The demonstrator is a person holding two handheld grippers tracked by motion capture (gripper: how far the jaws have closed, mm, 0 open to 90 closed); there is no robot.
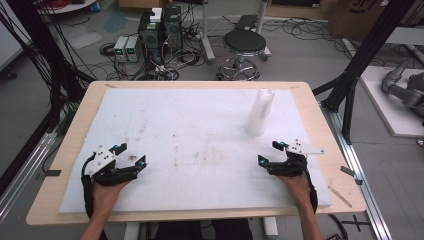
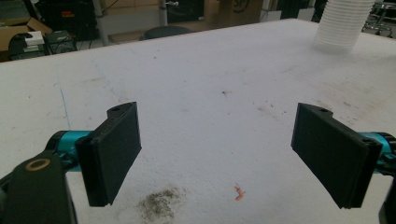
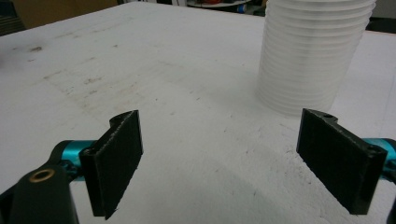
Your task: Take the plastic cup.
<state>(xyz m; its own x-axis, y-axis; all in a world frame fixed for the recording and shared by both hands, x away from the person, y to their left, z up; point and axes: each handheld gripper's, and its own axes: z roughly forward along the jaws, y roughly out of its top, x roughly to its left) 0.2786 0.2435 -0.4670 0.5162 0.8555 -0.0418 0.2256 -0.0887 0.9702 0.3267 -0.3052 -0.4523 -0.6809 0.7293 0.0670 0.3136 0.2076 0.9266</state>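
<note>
A tall stack of white plastic cups (image 1: 260, 112) stands upright on the white foam mat (image 1: 190, 120), right of centre toward the back. The same stack of cups (image 3: 313, 51) rises close ahead of my right gripper (image 3: 224, 158), slightly to its right, and the stack of cups (image 2: 343, 21) appears far off at the top right in the left gripper view. My left gripper (image 1: 130, 155) rests near the mat's front left, open, nothing between its jaws. My right gripper (image 1: 271, 152) sits near the front right, open and empty, just in front of the cups.
The mat lies on a wooden table (image 1: 320, 125). Dirt smudges (image 2: 159, 205) and a small orange speck (image 2: 239, 192) mark the mat near my left gripper. Behind the table stand a black stool (image 1: 243, 45), computer boxes (image 1: 160, 30) and loose cables on the floor.
</note>
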